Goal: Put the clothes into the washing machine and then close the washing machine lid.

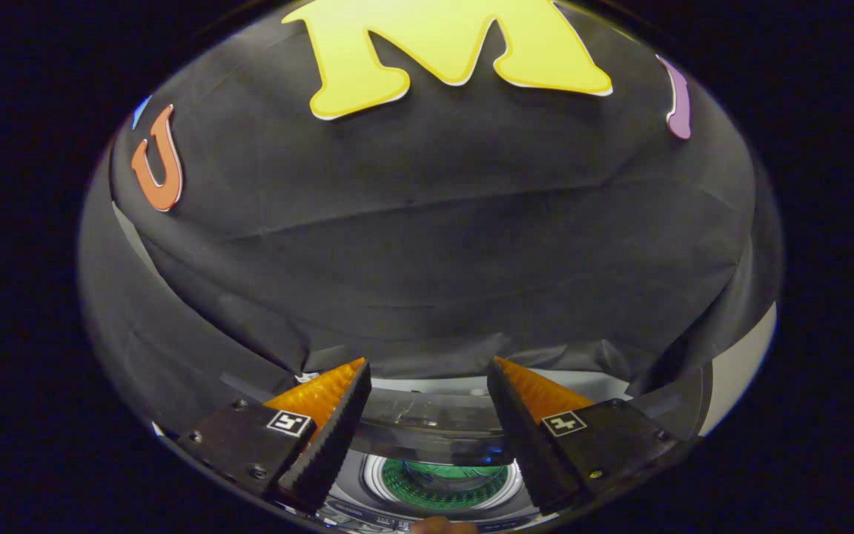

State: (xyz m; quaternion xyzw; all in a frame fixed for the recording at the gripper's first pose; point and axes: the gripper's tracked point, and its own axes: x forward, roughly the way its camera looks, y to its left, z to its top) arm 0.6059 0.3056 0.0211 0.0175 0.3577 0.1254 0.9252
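My gripper [428, 363] is open, its fingers wide apart with nothing held between them. Low between the fingers lies the top of a washing machine [368, 512], seen from above. Its round drum opening [379, 478] has a pale ring, and green cloth [445, 478] lies inside the drum. Just beyond the opening, a dark see-through lid panel [427, 426] stretches across from finger to finger; I cannot tell how far it is raised. The fingertips [349, 378] reach out past the lid toward the booth's wall.
The booth's black cloth wall [427, 245] hangs close behind the machine and curves round both sides. A pale surface [742, 363] shows past the cloth to the right. A small rounded skin-toned shape [442, 526], perhaps a fingertip, sits at the machine's near edge.
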